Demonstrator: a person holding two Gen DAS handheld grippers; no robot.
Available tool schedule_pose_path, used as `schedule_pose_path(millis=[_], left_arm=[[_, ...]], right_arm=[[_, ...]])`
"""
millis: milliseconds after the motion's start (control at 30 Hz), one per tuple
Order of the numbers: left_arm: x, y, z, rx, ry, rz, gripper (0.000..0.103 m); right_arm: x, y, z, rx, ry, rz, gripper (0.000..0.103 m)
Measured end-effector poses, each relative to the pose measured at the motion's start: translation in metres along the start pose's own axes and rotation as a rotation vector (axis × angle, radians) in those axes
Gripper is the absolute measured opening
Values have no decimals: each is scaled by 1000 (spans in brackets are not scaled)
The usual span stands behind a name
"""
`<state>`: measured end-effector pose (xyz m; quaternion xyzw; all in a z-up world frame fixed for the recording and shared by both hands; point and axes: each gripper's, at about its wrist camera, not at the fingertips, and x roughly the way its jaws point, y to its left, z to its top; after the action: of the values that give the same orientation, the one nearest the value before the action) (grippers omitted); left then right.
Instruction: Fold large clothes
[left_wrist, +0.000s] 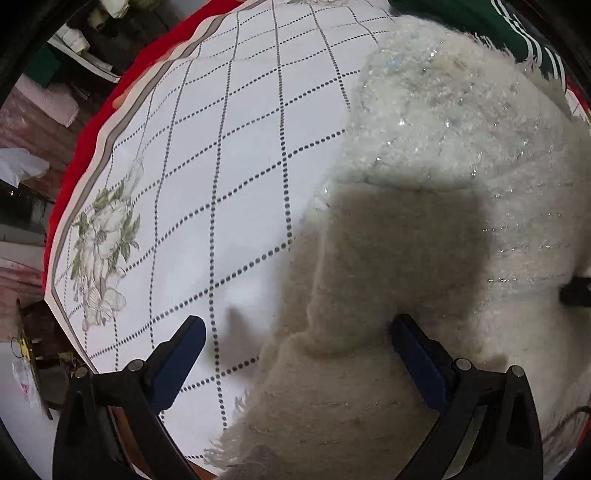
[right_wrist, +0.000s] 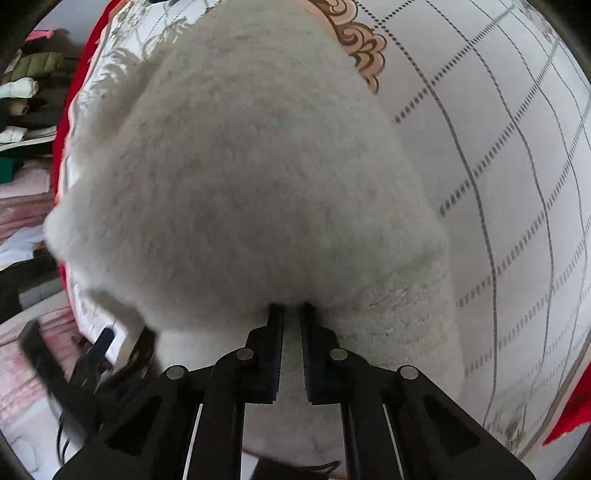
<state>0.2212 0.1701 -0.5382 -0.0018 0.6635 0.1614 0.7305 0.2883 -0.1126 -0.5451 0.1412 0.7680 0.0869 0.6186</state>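
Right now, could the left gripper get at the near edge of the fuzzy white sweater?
Probably yes: the left gripper is open, and the fuzzy white sweater already lies between its fingers with nothing in front.

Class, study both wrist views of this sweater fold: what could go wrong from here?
1. The right gripper pinches only a small bit of the fluffy white sweater; it may slip out during the fold.
2. The left gripper is open and holds nothing, so that side could sag or bunch.
3. The sweater's fringe lies at the table edge and may slide off.
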Motion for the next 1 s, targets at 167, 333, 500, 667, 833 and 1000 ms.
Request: schedule_pose_path(millis=[167, 333, 500, 667, 833, 1000], left_arm=[[-46, 9, 24, -29, -20, -34, 103], [-72, 2, 61, -77, -77, -99, 103], [-11, -16, 85, -113, -16, -87, 103], [10, -12, 94, -118, -29, -135, 103], [-56, 27, 57, -200, -91, -127, 103], [-92, 69, -28, -448, -17, -209, 102]], right_arm=[[-23, 4, 2, 14, 85, 23, 11], [-74, 19, 12, -48, -4, 78, 13], [-33, 40, 53, -140, 17, -31, 13], [-24, 38, 68, -132, 17, -9, 13], [-66, -2, 41, -89, -8, 139, 38], [-99, -59, -18, -45, -52, 120, 67]])
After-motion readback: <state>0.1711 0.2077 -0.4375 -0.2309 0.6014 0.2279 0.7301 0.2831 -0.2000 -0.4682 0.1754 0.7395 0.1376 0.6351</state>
